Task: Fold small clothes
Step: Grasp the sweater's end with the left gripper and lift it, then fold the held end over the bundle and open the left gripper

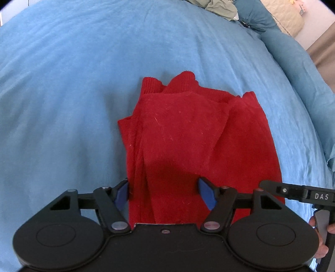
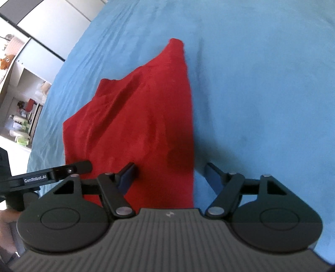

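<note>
A: How many garments are there to count?

B: One red knitted garment [image 1: 188, 134], lying on the blue bed cover [image 1: 62, 94]. At the far edge of the bed in the left wrist view there is also one crumpled pale green cloth [image 1: 219, 8], beside a blue pillow [image 1: 255, 18] and a cream cushion [image 1: 286, 18].

A: And grippers?

B: Two. The left gripper [image 1: 163, 192] hangs over the near end of the red garment with its jaws spread; red fabric lies between the two blue pads [image 1: 123, 192], but I cannot tell whether they touch it. The right gripper [image 2: 170, 174] also has its jaws spread: one finger over the red cloth, the other over the bare bed cover, with the garment's right edge running between them.

A: How does the garment look?

B: Partly folded. It lies in overlapping layers, a broad flap across the middle, with a long crease running down its left side. Two ribbed ends stick out at the far side, and a third ribbed edge shows at the far right corner. The knit is fuzzy with a few pale specks of lint. In the right wrist view it narrows to a point at the far end.

A: Anything else?

B: A shelf unit [image 2: 21, 100] stands beyond the bed's left edge.
</note>
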The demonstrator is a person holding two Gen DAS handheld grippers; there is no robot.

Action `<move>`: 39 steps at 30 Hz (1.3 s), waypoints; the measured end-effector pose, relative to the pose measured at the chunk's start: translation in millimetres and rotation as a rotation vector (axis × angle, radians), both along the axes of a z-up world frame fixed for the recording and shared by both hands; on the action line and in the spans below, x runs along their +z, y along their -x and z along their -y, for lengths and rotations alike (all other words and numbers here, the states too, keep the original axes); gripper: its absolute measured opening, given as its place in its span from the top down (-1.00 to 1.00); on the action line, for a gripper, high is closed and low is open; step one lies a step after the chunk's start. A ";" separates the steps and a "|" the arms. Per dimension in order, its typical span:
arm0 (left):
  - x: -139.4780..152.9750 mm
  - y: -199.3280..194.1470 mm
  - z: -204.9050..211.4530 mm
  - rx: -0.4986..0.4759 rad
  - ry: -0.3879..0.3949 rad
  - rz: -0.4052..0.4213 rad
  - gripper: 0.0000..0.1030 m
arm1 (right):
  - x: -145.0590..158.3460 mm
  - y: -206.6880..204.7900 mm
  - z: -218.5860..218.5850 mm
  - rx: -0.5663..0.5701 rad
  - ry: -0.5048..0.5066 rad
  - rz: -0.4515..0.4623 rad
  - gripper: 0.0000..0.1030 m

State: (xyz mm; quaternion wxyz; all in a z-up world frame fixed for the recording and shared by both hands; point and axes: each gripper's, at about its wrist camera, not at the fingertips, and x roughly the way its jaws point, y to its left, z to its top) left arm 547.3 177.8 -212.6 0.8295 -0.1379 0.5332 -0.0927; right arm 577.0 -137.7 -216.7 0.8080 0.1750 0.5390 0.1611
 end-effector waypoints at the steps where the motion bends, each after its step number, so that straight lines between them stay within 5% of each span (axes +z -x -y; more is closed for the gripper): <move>1: -1.3 0.4 -0.6 0.000 0.004 0.004 -0.41 | -0.6 -0.8 -3.3 0.011 -0.004 -0.001 -0.54; 3: -1.3 2.7 -2.4 0.004 0.018 0.008 -0.26 | -1.5 -3.1 -10.7 0.020 0.006 -0.002 -0.48; 5: 2.6 4.7 -0.1 -0.007 0.035 0.010 0.20 | 0.1 -2.6 -15.2 0.022 0.020 0.007 -0.29; 8: 17.0 6.1 15.4 -0.047 -0.044 0.041 0.50 | 6.7 3.4 -18.3 0.000 0.027 0.037 0.09; 10: 25.0 9.6 23.0 -0.058 -0.074 0.065 0.55 | 13.7 9.8 -21.5 0.000 0.040 0.071 0.16; 20: 84.6 52.2 74.9 -0.121 -0.125 0.169 0.59 | 77.6 48.8 4.0 0.026 -0.007 0.195 0.24; 29: 115.4 123.7 149.7 -0.168 -0.105 0.166 0.59 | 129.6 127.1 74.6 0.054 0.045 0.222 0.24; 34: 83.8 146.6 189.1 -0.194 -0.108 0.117 0.59 | 105.7 167.9 112.0 -0.007 0.077 0.170 0.24; 39: 40.3 158.4 217.8 -0.159 -0.217 0.083 0.51 | 33.1 189.3 136.0 -0.067 0.166 0.104 0.20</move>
